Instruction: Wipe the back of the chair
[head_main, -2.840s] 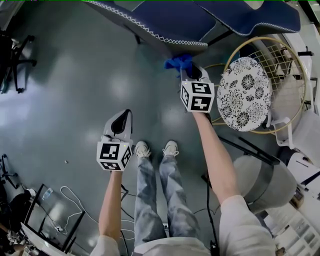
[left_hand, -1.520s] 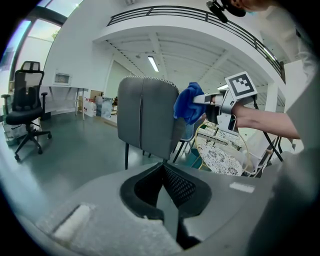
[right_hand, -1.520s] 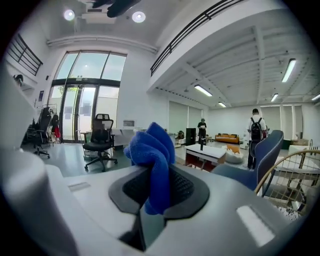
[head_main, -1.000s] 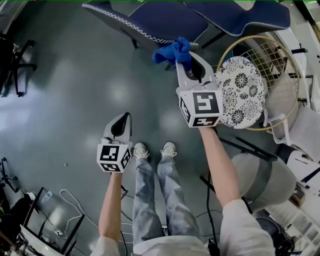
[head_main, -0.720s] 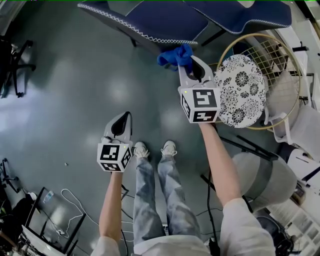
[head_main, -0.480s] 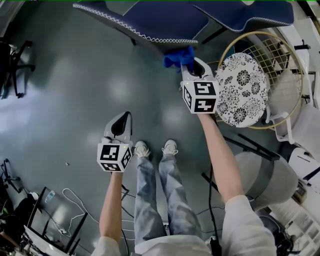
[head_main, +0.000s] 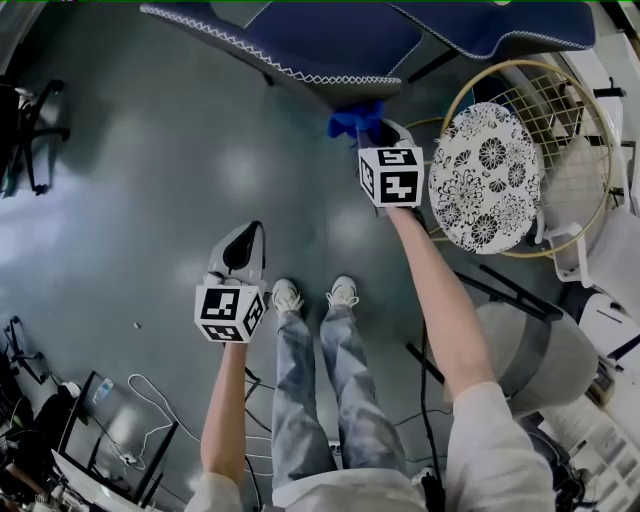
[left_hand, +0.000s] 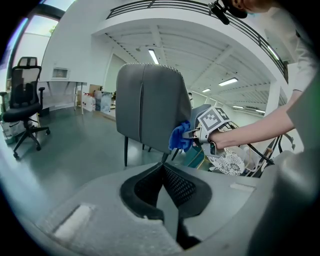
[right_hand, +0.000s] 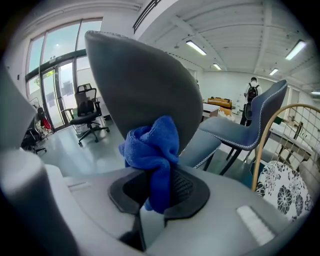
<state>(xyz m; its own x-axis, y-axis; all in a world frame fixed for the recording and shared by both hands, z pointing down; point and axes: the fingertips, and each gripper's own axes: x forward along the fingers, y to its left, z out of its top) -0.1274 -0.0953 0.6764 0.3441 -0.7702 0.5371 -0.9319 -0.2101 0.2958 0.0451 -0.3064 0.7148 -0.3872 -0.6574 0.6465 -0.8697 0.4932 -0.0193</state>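
Right gripper (right_hand: 152, 200): jaws pinching blue cloth (right_hand: 151, 145), held against chair back (right_hand: 135, 80); the contact spot is hidden behind the cloth. Left gripper (left_hand: 167, 197): jaws pressed together, empty, well apart from the chair.

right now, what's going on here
A person is wiping a chair using tongs held in each hand. The right tongs are shut on a blue cloth, which appears pressed against the lower edge of the grey chair back. The left tongs are shut on nothing and are held back, clear of the chair.
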